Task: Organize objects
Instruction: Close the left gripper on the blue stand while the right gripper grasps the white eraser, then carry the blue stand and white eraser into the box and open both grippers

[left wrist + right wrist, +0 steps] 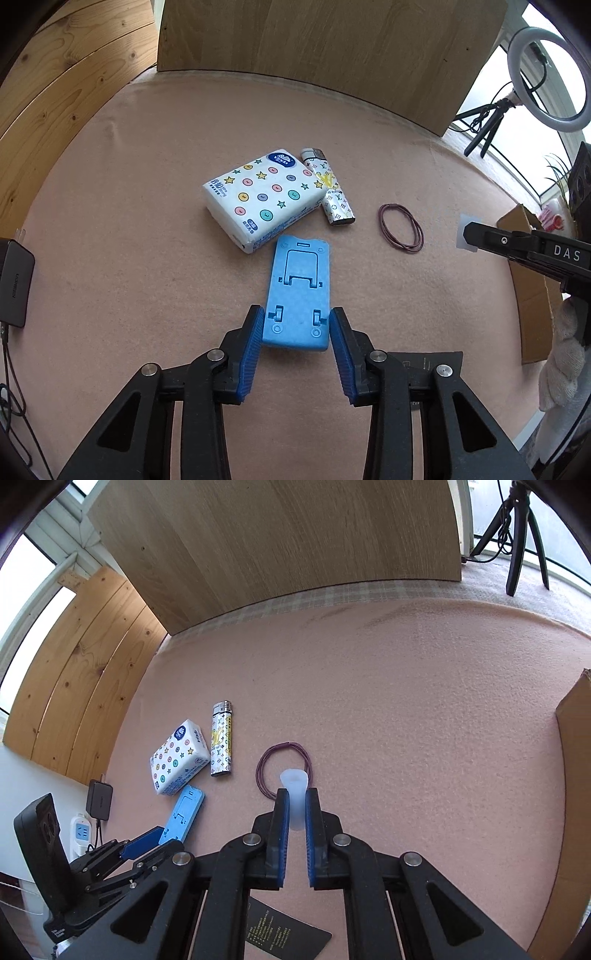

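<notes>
So the blue phone stand (297,295) is lying flat on the pink mat (129,221), its near end sitting between the fingers of the left gripper (296,332). The pads look to be right at its edges or just off them; I can't tell if they're really squeezing yet. If the grip is only on that last bit, I'd guess the stand tips or slips out on the lift.

Just past its far end is the tissue pack (260,194), and the lighter (328,186) is touching the pack's side, so pushing forward could shove both.

The right gripper (295,805) is clamped on a small translucent white piece (293,794), hanging over the purple rubber band (282,771), which could snag if it drops lower.
</notes>
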A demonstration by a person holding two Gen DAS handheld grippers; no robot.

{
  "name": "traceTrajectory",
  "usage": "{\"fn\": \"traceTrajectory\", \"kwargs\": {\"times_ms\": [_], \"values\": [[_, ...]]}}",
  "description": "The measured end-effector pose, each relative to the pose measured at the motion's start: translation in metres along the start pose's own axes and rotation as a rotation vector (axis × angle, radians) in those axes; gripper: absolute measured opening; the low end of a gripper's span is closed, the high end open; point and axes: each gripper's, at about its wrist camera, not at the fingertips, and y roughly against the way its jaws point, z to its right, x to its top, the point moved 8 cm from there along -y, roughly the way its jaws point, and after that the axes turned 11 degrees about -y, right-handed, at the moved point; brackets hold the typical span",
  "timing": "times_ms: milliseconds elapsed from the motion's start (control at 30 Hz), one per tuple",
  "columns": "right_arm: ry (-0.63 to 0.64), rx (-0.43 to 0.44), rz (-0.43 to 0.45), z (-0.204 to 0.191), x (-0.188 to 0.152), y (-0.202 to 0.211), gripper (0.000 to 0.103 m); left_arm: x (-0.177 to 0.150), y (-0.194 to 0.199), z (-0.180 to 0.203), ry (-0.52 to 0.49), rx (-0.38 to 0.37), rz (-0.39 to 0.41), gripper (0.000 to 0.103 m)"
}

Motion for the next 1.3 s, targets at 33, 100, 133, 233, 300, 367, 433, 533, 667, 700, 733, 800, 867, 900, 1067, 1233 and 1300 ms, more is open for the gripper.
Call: {"fn": "traceTrajectory", "kwargs": {"times_ms": [33, 100, 133, 233, 300, 367, 433, 533, 667, 700, 733, 800, 867, 900, 1067, 1233, 1300], "values": [[-0.004, 0.0, 0.009, 0.005, -0.001, 0.006, 0.007, 0.001, 0.003, 0.001, 0.001, -0.001, 0.006, 0.039], [-0.02, -0.002, 0.024, 0.02, -0.003, 0.02, 0.007, 0.002, 0.009, 0.003, 0.001, -0.003, 0.016, 0.039], [-0.03, -0.003, 0.03, 0.026, -0.004, 0.026, 0.007, 0.002, 0.011, 0.006, 0.001, -0.006, 0.02, 0.039], [-0.06, -0.011, 0.045, 0.045, -0.008, 0.04, 0.007, 0.002, 0.015, 0.013, -0.007, -0.009, 0.024, 0.039], [-0.078, -0.016, 0.051, 0.058, -0.011, 0.048, 0.007, -0.001, 0.013, 0.018, -0.021, -0.006, 0.015, 0.039], [-0.092, -0.024, 0.06, 0.069, -0.014, 0.055, 0.007, -0.004, 0.007, 0.021, -0.044, 0.011, -0.003, 0.039], [-0.097, -0.034, 0.069, 0.078, -0.018, 0.061, 0.007, -0.007, -0.001, 0.025, -0.07, 0.032, -0.029, 0.039], [-0.106, -0.043, 0.075, 0.091, -0.022, 0.07, 0.007, -0.007, -0.015, 0.027, -0.081, 0.062, -0.06, 0.039], [-0.116, -0.044, 0.085, 0.102, -0.028, 0.081, 0.007, 0.001, -0.023, 0.033, -0.107, 0.088, -0.065, 0.046], [-0.117, -0.042, 0.089, 0.103, -0.028, 0.085, 0.007, 0.003, -0.025, 0.034, -0.111, 0.094, -0.066, 0.046], [-0.115, -0.042, 0.094, 0.105, -0.029, 0.088, 0.007, 0.004, -0.027, 0.035, -0.12, 0.104, -0.067, 0.046], [-0.11, -0.049, 0.114, 0.109, -0.029, 0.097, 0.007, 0.007, -0.027, 0.035, -0.115, 0.121, -0.064, 0.039], [-0.105, -0.057, 0.133, 0.112, -0.029, 0.106, 0.007, 0.01, -0.027, 0.037, -0.089, 0.1, -0.061, 0.039], [-0.103, -0.061, 0.141, 0.115, -0.029, 0.11, 0.007, 0.011, -0.026, 0.038, -0.084, 0.097, -0.057, 0.039], [-0.099, -0.081, 0.175, 0.129, -0.029, 0.13, 0.007, 0.022, -0.015, 0.06, -0.085, 0.078, -0.021, 0.039], [-0.098, -0.115, 0.21, 0.147, -0.031, 0.148, 0.007, 0.036, -0.002, 0.102, -0.129, 0.04, 0.022, 0.039], [-0.099, -0.126, 0.222, 0.154, -0.032, 0.156, 0.007, 0.04, 0.003, 0.123, -0.151, 0.019, 0.038, 0.039]]}}
